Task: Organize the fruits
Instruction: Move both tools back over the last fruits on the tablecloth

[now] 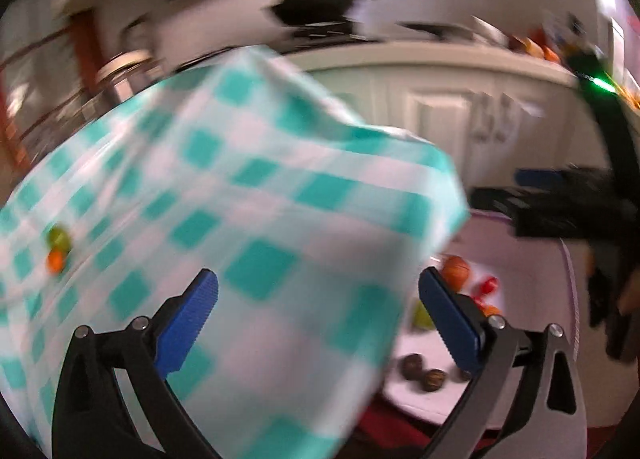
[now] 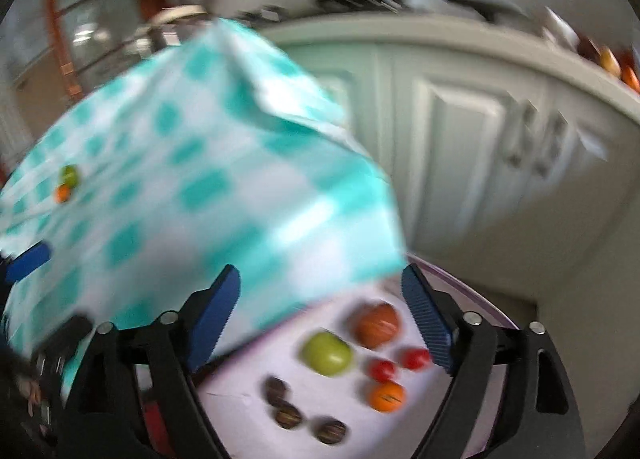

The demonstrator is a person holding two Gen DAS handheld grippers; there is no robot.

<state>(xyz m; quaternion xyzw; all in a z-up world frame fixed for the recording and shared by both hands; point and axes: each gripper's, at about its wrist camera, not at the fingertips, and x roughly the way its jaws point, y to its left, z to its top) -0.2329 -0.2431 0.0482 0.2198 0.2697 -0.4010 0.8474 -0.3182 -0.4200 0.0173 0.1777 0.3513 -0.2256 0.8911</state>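
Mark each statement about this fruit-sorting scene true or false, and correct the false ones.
1. The checked cloth is teal and white. True.
2. A green apple lies on the white tray. True.
3. The right tool is clamped on the apple. False: its jaws stand open with nothing pressed between the pads.
4. Three dark brown round fruits sit together near the tray's front. True.
5. The small orange fruit rests on top of the cloth's corner. False: it lies on the tray beside two small red fruits.
6. The left tool is shut. False: its blue pads stand wide apart.
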